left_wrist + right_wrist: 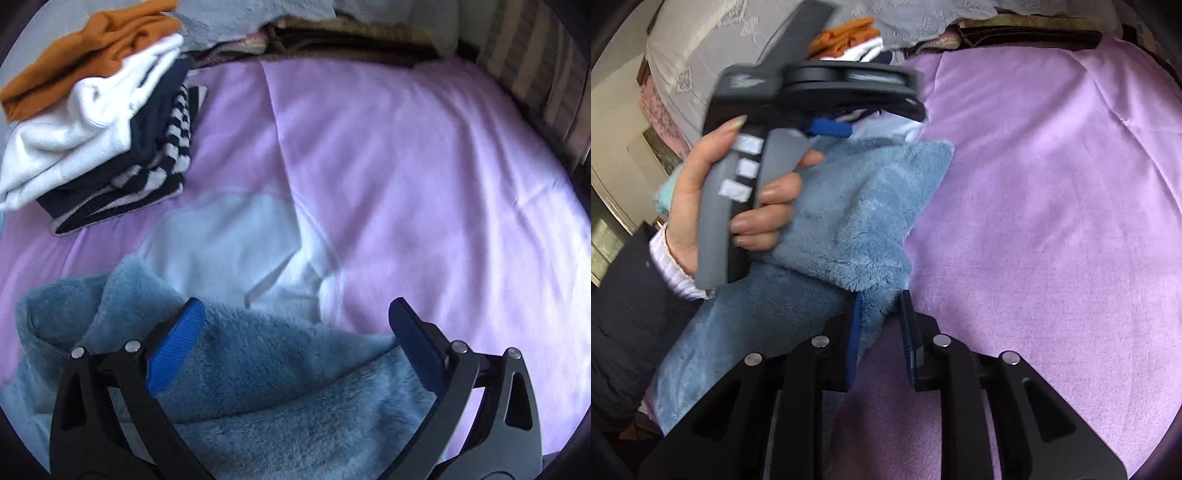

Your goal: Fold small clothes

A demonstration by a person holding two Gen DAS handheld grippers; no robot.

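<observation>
A fluffy blue fleece garment (258, 376) lies crumpled on the pink bed cover (424, 184). My left gripper (295, 314) hangs just above the garment, open wide, its pads not pressing anything. In the right wrist view the same fleece (857, 214) stretches from the left down to my right gripper (880, 301), which is shut on its lower edge. A person's hand (753, 210) holds the left tool over the fleece there. A pale white cloth (229, 240) lies flat just beyond the fleece.
A stack of folded clothes (103, 122) sits at the far left: orange on top, then white, then navy stripes. Grey bedding (240, 18) and brown blankets (351, 37) line the far edge. A striped pillow (535, 74) is at the far right.
</observation>
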